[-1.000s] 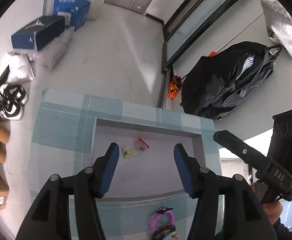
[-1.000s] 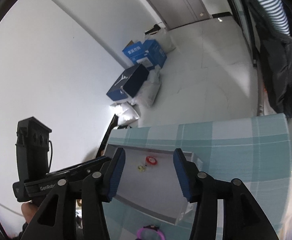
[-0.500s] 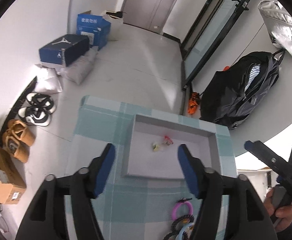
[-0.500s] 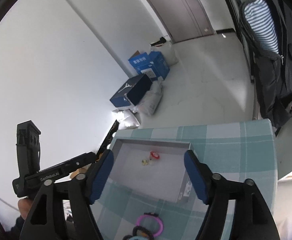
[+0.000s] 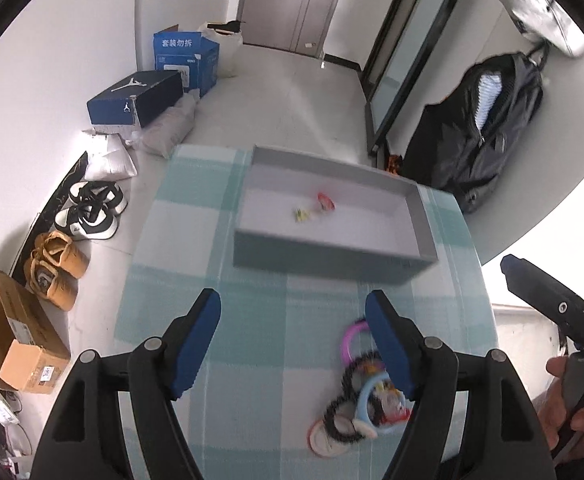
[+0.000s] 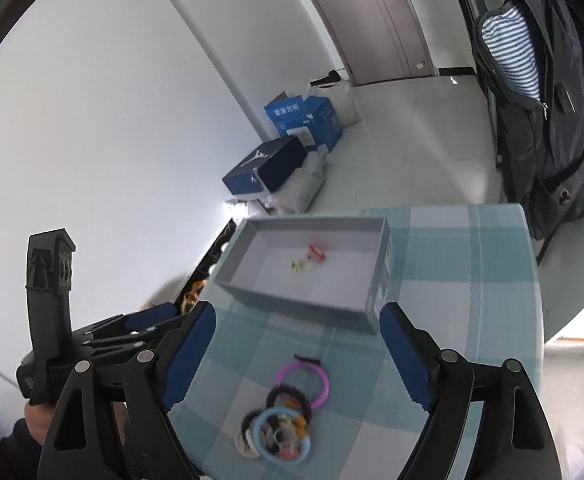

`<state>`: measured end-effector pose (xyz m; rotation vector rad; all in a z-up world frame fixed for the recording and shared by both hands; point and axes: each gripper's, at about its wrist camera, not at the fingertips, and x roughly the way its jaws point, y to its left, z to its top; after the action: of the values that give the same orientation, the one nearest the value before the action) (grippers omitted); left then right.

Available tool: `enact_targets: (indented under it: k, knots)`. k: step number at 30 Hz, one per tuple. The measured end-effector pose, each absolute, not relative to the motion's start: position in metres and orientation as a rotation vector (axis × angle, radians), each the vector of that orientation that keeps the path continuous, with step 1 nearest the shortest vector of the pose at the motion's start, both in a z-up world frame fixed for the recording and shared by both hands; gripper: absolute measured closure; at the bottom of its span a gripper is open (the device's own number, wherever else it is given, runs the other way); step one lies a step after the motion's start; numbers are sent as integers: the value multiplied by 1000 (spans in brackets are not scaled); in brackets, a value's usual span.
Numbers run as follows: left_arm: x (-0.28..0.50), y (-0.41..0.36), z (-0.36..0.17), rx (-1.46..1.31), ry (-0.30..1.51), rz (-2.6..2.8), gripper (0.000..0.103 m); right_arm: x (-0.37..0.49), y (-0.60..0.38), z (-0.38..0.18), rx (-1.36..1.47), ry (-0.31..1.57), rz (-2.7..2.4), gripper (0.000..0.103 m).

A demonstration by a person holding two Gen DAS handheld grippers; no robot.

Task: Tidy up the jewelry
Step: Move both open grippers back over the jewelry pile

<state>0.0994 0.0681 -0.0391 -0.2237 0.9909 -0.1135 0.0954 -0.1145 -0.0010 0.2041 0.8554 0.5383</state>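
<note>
A grey open box (image 5: 332, 262) (image 6: 300, 304) stands on the teal checked tablecloth (image 5: 252, 344) (image 6: 464, 280). Inside lie a small red piece (image 5: 326, 201) (image 6: 316, 251) and a small yellow piece (image 5: 301, 215) (image 6: 297, 265). A pile of hair ties and rings lies nearer me: a pink ring (image 5: 350, 340) (image 6: 304, 380), a black tie (image 5: 352, 372) (image 6: 288, 398) and a light blue ring (image 5: 372, 400) (image 6: 280, 438). My left gripper (image 5: 292, 344) is open and empty above the cloth, left of the pile. My right gripper (image 6: 296, 364) is open and empty above the pile.
The table is small; its edges fall off to the floor on the left and far sides. On the floor are shoe boxes (image 5: 136, 100), shoes (image 5: 88, 208), cardboard boxes (image 5: 16, 336) and a black backpack (image 5: 480, 128) against the wall.
Both grippers have pulled back and up from the box. The box now lies farther ahead and the pile of rings has come fully into view. Both stay open.
</note>
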Motion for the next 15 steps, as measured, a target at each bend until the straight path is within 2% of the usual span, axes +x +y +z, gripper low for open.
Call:
enact_targets:
  k: [4,15]
  knots:
    - [88,62,-45,-219,1013,-128,21,82,-119,-11,209,879,527,14]
    - [57,56,-72,-240,1094,-125,20,40,-116,-49,118,957,541,13]
